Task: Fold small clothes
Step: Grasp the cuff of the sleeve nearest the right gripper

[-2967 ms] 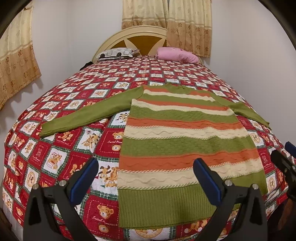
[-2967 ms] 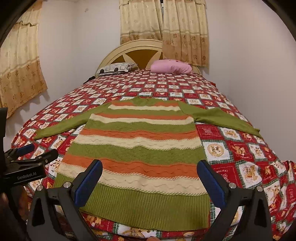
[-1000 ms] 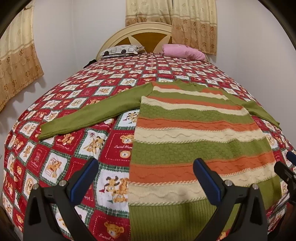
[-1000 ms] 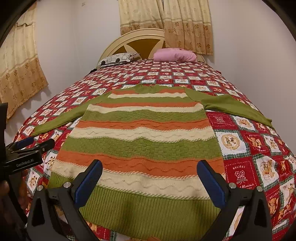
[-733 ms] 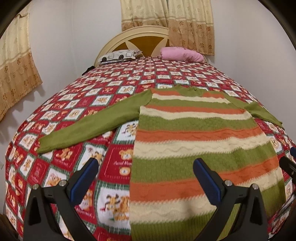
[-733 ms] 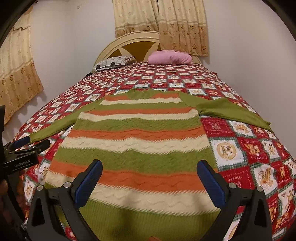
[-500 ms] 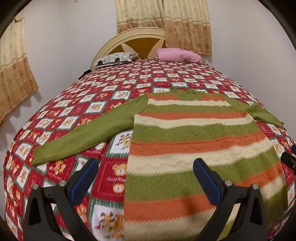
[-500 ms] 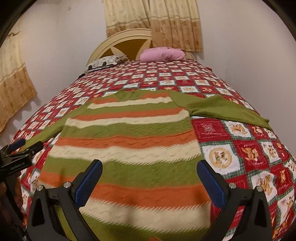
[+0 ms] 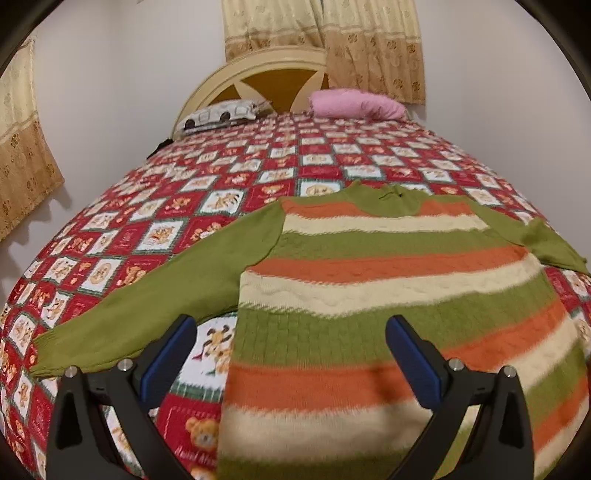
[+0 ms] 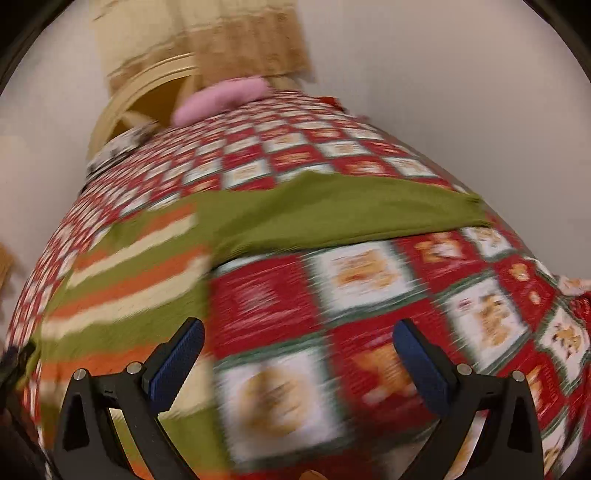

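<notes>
Nothing is folded yet: sweater (image 9: pixel 369 295) lies flat on the bed (image 9: pixel 221 173), sleeves spread. Left claw (image 9: pixel 291 354) and right claw (image 10: pixel 295 354) gape wide, empty, so I've every fold left.

The sweater (image 9: pixel 388 295) has green sleeves and green, orange and cream stripes. The quilt (image 9: pixel 221 184) is a red and white check with bear pictures. The pillow (image 9: pixel 354 103) is pink, the curtains (image 9: pixel 325 33) beige.
</notes>
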Motion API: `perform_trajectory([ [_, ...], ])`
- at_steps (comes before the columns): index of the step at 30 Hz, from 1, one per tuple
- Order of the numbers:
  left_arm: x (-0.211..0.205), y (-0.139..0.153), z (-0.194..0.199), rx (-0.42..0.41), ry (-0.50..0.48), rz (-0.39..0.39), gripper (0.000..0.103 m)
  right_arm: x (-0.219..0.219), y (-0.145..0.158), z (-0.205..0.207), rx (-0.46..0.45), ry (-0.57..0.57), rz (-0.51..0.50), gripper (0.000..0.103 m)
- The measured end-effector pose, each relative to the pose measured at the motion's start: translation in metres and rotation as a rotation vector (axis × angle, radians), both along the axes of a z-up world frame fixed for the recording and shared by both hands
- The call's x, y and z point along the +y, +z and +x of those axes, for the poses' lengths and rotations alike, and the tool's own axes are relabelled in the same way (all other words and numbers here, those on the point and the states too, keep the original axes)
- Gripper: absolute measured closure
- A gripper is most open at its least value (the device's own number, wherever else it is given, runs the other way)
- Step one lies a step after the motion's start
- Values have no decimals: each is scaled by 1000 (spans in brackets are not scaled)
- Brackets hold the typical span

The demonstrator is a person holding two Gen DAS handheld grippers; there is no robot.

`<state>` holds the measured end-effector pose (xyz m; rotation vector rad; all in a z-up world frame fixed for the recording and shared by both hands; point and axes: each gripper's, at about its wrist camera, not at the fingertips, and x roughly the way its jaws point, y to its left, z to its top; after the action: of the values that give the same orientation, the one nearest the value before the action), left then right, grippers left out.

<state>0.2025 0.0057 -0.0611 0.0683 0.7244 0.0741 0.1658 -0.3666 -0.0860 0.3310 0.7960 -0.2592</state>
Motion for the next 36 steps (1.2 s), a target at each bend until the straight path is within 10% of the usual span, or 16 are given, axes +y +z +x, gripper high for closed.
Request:
perform_trajectory([
  [15, -3, -33, 48, 108, 33, -6, 0, -183, -32, 27, 64, -325, 145, 1],
  [29, -4, -47, 57, 133, 44, -4, 0, -245, -60, 54, 46, -397, 277, 18],
  [31, -4, -47, 57, 134, 41, -5, 0, -247, -61, 57, 44, -397, 268, 29],
  [36, -6, -50, 59, 144, 36, -5, 0, -250, -56, 66, 47, -351, 227, 93],
])
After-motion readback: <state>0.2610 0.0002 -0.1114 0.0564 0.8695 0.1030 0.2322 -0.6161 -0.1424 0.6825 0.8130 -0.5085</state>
